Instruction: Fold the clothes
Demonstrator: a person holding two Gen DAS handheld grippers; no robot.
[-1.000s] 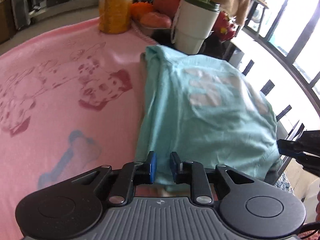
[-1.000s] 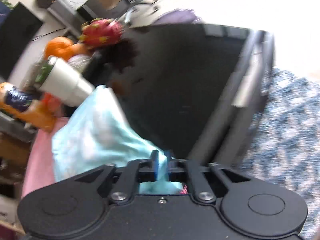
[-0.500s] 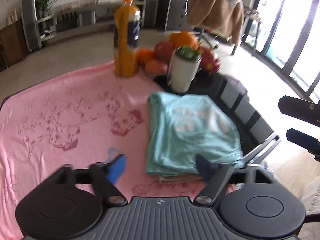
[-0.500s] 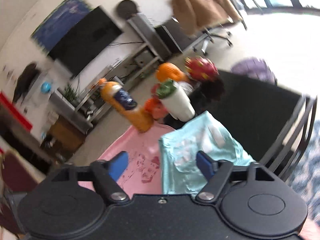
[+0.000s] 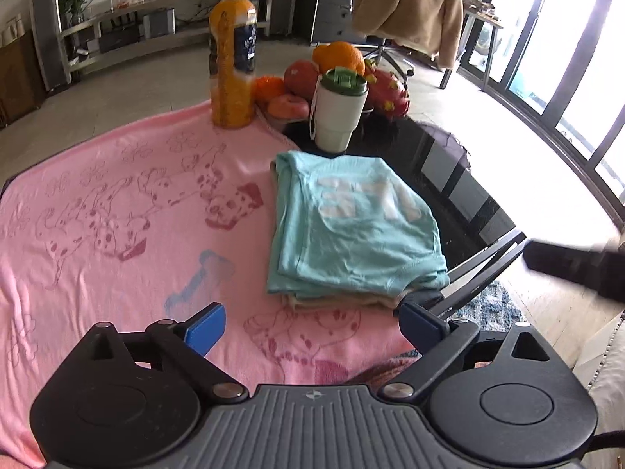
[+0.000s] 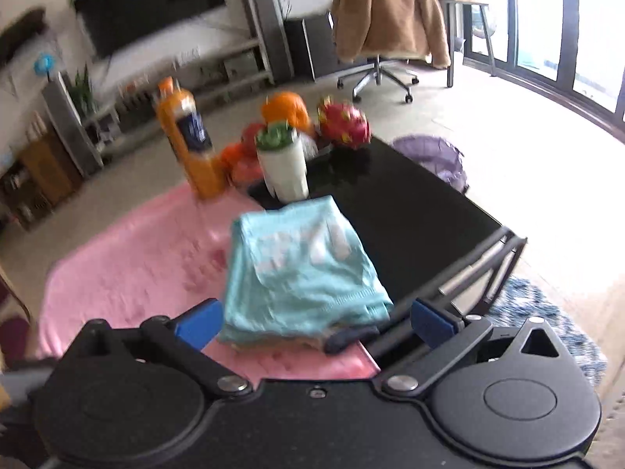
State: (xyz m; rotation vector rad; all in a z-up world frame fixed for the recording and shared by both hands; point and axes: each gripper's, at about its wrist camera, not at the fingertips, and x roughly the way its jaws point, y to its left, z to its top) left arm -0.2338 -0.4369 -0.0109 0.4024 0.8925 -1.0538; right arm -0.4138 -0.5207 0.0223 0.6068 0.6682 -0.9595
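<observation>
A folded teal shirt (image 5: pixel 351 226) with white print lies on top of a small stack. A beige garment (image 5: pixel 336 300) shows under its near edge. The stack rests where the pink dog-print blanket (image 5: pixel 117 215) meets the black table (image 5: pixel 449 179). My left gripper (image 5: pixel 312 324) hovers above and short of the stack, its jaws opening wide with nothing between them. My right gripper (image 6: pixel 315 324) hangs likewise before the teal shirt (image 6: pixel 300 273), jaws opening and empty. In the left wrist view, one dark finger of the right gripper (image 5: pixel 574 265) shows at the right edge.
Behind the stack stand an orange juice bottle (image 5: pixel 232 66), a white tumbler with a green lid (image 5: pixel 338 113) and a pile of fruit (image 5: pixel 340 58). A brown jacket hangs on an office chair (image 5: pixel 410 4). A blue rug (image 5: pixel 488 308) lies past the table's right edge.
Both grippers were shut on the teal shirt's near edge; they have let go, opened wide, and risen back from it. The shirt now lies flat on the stack.
</observation>
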